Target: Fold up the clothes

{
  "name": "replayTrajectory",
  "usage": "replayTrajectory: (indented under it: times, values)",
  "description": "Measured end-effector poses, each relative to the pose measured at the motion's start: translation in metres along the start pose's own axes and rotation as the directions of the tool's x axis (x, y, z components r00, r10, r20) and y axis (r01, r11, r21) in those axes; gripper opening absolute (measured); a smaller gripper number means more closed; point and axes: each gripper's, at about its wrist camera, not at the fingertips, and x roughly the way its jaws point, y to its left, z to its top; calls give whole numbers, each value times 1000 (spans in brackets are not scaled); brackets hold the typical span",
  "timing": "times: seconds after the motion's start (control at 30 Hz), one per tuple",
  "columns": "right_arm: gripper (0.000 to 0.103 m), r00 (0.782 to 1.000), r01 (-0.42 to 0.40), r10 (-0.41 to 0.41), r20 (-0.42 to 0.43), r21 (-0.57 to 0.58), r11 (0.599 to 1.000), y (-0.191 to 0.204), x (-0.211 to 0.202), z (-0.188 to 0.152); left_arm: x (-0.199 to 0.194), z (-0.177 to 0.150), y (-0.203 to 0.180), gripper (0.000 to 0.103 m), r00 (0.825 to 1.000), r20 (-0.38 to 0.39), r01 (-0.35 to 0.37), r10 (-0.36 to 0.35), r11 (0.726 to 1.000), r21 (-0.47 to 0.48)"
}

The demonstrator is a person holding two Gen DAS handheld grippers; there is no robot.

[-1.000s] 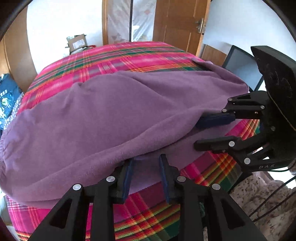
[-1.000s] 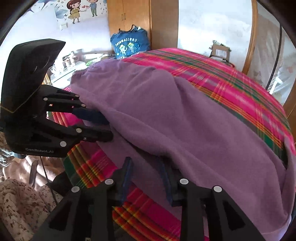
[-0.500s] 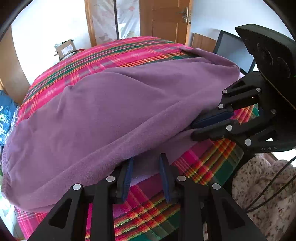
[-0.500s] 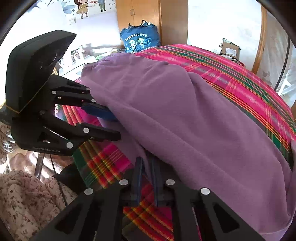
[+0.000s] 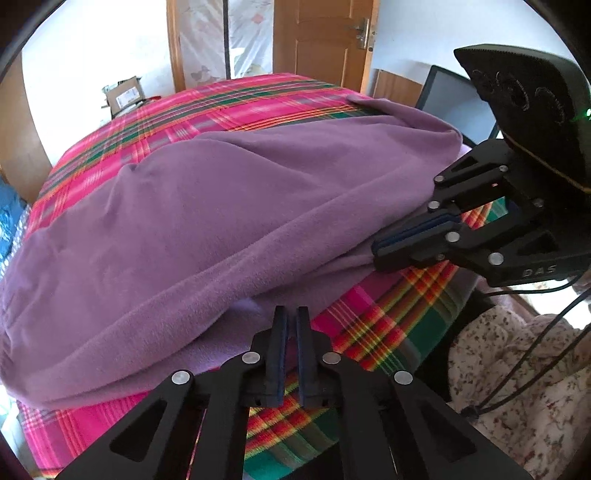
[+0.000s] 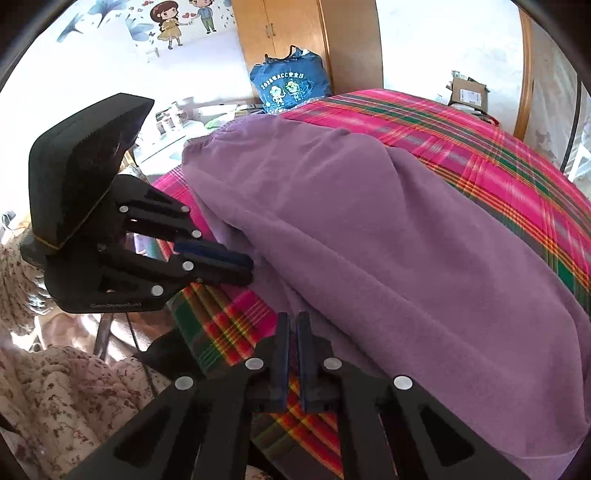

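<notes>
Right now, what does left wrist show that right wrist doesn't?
Left wrist only: wooden door, dark monitor.

Right wrist only: blue bag, cartoon wall sticker, wardrobe.

Both: purple garment on the plaid bedspread, cardboard box, and the left gripper and right gripper each shut on the garment's near edge.
</notes>
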Motion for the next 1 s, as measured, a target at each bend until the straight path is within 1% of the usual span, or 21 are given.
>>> replayTrajectory:
  times: [0.03,0.13,0.27,0.4,0.43,0.47,0.57,0.7,0.9,0.93,1.0]
  values:
    - [5,1000,13,-13,-1,-4,1000,1,1,1,0,-1,1,4,1000,0,3,-3,1000,-5]
    - [18,999,35,-35,-2,-26,999,5,8,5,-1,-1,2,4,1000,5,11,-10,1000,-27]
    - [21,999,48,-49,-18,-55,997,10,18,8,-1,-2,3,4,1000,8,17,-16,999,-41]
    - [19,999,40,-41,-12,-45,998,9,24,13,-4,-6,5,4,999,17,31,-30,997,-68]
    - [7,999,38,-38,-11,-41,998,9,25,14,-5,-7,7,4,999,19,34,-33,996,-77]
    - [3,1000,26,-26,-13,-36,999,8,25,14,-5,-9,9,4,999,22,40,-38,995,-88]
    - [3,999,-26,26,-23,3,1000,2,23,15,-6,-11,12,4,998,30,51,-48,993,-108]
    - [3,995,-93,94,-10,65,994,-8,15,15,-4,-10,10,4,999,29,41,-39,994,-104]
    - [3,994,-105,107,-22,78,991,-7,13,13,-5,-11,12,4,998,34,49,-46,992,-116]
    - [4,995,-98,99,-22,72,993,-6,11,13,-4,-11,12,4,998,35,48,-44,992,-115]
    - [5,998,-56,56,-1,41,998,0,5,13,-5,-12,12,4,998,35,47,-43,992,-115]
